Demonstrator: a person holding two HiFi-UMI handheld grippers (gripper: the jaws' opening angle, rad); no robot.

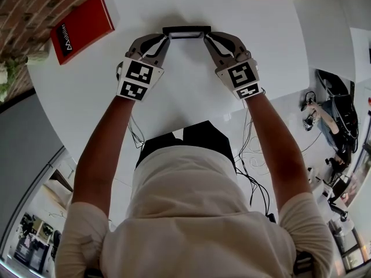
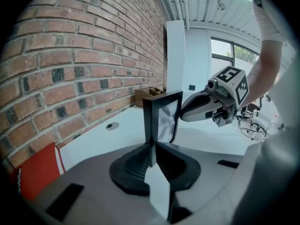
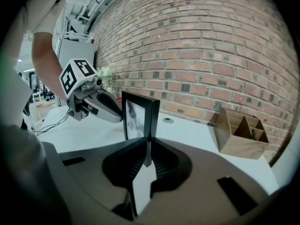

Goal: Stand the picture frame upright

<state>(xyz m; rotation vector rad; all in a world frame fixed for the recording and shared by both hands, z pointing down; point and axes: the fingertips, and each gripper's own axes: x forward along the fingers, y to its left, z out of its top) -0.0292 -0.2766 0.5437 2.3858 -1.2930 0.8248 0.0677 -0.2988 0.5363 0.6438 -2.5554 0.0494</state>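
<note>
A black picture frame [image 1: 186, 32] stands upright on the white table [image 1: 191, 91], held between my two grippers. My left gripper [image 1: 166, 37] is at its left end. In the left gripper view the frame's edge [image 2: 151, 125] sits between the jaws, which stand close beside it and look slightly off it. My right gripper [image 1: 207, 37] is at the frame's right end. In the right gripper view its jaws are pinched on the frame's side edge [image 3: 149, 125]. Each gripper view shows the other gripper across the frame: the right gripper [image 2: 187, 112] and the left gripper [image 3: 119, 116].
A red book [image 1: 81, 28] lies at the table's far left by the brick wall [image 3: 211, 55]. A wooden organizer [image 3: 241, 130] stands at the far right. A round cable hole [image 3: 167, 120] lies behind the frame. Cables [image 1: 249, 149] hang off the near edge.
</note>
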